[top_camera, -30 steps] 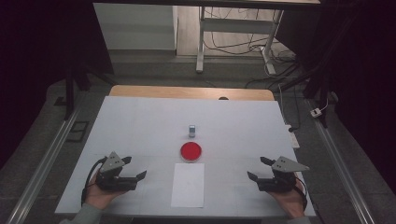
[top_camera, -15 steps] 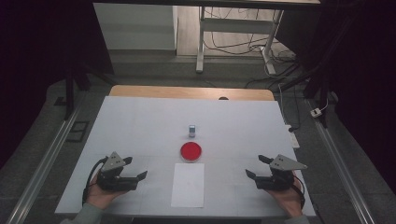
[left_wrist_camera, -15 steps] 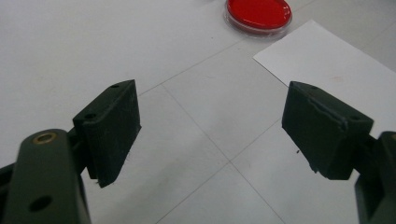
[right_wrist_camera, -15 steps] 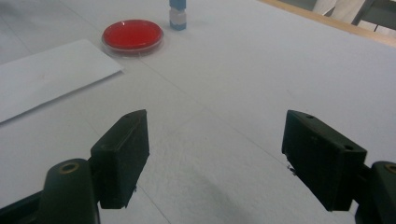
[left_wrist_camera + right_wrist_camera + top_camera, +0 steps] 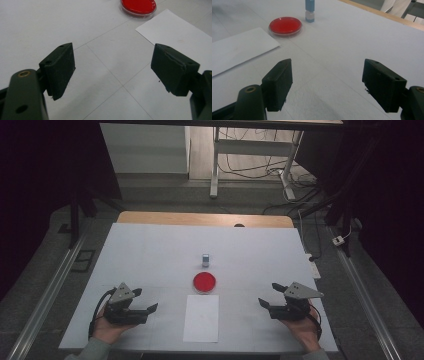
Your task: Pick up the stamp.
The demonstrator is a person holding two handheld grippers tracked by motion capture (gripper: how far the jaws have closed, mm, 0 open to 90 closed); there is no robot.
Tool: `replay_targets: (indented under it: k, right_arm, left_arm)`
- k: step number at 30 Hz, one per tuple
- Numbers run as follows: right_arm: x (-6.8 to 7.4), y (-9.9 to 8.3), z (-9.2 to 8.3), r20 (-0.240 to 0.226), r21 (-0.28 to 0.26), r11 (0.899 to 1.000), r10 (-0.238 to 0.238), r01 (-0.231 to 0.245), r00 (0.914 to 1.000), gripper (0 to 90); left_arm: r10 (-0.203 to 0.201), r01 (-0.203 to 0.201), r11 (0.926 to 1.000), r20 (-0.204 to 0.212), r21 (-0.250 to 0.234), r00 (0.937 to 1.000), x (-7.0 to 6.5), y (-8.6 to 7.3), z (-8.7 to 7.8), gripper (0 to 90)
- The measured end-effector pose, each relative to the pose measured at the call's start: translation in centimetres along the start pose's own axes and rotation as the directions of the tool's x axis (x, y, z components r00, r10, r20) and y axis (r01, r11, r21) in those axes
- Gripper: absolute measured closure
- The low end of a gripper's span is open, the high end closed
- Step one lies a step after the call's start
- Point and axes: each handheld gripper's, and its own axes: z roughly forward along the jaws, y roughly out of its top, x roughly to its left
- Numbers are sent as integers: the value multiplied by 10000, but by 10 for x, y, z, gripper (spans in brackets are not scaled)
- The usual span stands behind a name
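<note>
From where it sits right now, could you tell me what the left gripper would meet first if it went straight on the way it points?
Probably the near left edge of the white paper sheet: the left gripper points rightward toward it, jaws open. The red dish lies farther off.

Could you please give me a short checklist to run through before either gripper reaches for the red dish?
1. Left gripper open, nothing between its fingers: ok.
2. Right gripper open, nothing held: ok.
3. Red dish flat on the table, free of both grippers: ok.
4. Small vial upright behind the dish, apart from it: ok.
5. White paper sheet flat in front of the dish, untouched: ok.
6. Dish lidded or open: cannot tell.
</note>
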Motion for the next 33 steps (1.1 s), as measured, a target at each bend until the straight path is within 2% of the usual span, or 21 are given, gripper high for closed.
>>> replay_targets:
  k: [5, 16, 22, 33]
  right_arm:
    - [2, 7, 7, -41, -202, 9998, -16, 15, 10000, 250]
    - [6, 19, 17, -200, -233, 9997, 19, -24, 9998, 256]
    - [10, 28, 34, -393, -155, 9997, -191, 185, 9990, 264]
    - [16, 42, 53, -640, -241, 9993, -313, 298, 9975, 275]
  left_arm:
    - [-85, 85, 10000, 34, -16, 10000, 1, 0, 1, 195]
    - [-146, 145, 9999, 13, 84, 9999, 2, 1, 4, 196]
    - [-153, 152, 9998, 64, 136, 9999, 3, 0, 6, 196]
    - [-75, 74, 9999, 67, 131, 9999, 2, 1, 6, 197]
